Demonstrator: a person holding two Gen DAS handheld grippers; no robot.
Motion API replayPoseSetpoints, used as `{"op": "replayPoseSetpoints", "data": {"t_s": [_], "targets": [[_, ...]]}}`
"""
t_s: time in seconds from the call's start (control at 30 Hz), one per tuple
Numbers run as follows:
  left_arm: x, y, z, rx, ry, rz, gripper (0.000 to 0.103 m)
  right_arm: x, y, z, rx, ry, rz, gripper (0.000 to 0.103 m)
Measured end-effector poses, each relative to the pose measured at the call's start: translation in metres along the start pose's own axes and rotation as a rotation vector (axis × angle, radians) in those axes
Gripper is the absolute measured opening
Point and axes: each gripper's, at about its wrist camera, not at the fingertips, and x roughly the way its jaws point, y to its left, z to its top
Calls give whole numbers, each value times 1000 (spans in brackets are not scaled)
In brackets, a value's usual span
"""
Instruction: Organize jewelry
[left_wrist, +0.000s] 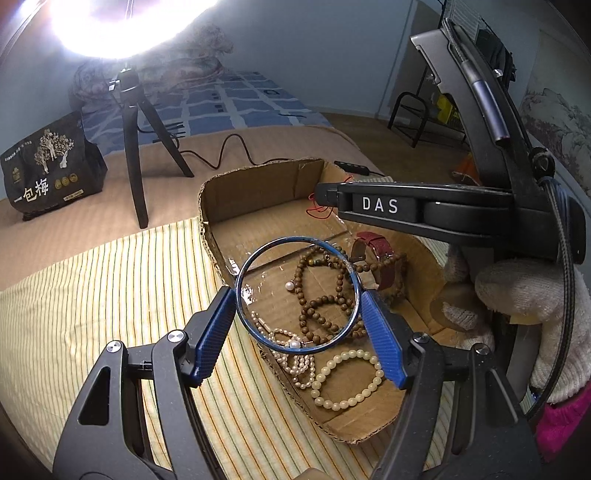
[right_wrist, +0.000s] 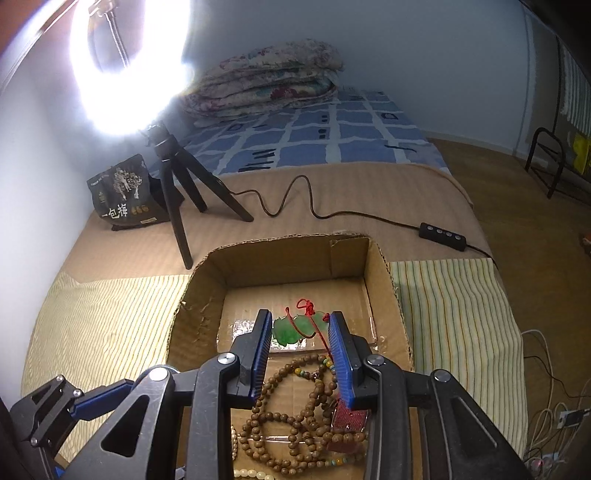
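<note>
My left gripper (left_wrist: 297, 295) is shut on a thin blue bangle (left_wrist: 295, 239), whose rim sits between the blue pads above the open cardboard box (left_wrist: 258, 188). In the box lie brown wooden bead strands (left_wrist: 321, 302), a pearl necklace (left_wrist: 295, 363), a cream bead bracelet (left_wrist: 347, 380) and a red watch strap (left_wrist: 382, 258). My right gripper (right_wrist: 300, 330) is shut on a green jade pendant (right_wrist: 286, 328) with a red cord (right_wrist: 306, 306), over the far part of the box (right_wrist: 280, 258). In the left wrist view the right gripper's black body (left_wrist: 380, 205) crosses above the box, held by a gloved hand (left_wrist: 517, 288).
The box rests on a striped cloth (left_wrist: 110, 295) over a tan bed cover. Behind it stand a ring light on a black tripod (right_wrist: 173, 192), a black snack bag (right_wrist: 122, 195) and a cable with an inline controller (right_wrist: 443, 230). A folded quilt (right_wrist: 269, 77) lies at the back.
</note>
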Motion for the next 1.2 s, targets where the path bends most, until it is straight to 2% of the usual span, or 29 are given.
{"op": "replayPoseSetpoints", "data": {"t_s": [0.53, 0.6, 0.67, 1.2], "targets": [[0, 1, 2, 3, 7, -6, 72, 5, 0, 0, 4, 9, -9, 35], [-1, 1, 2, 2, 7, -6, 72, 3, 1, 0, 7, 4, -20, 50], [-2, 1, 2, 2, 7, -6, 72, 1, 1, 0, 5, -5, -26, 56], [-30, 1, 0, 25, -29, 24, 72, -30, 11, 2, -12, -43, -46, 56]]}}
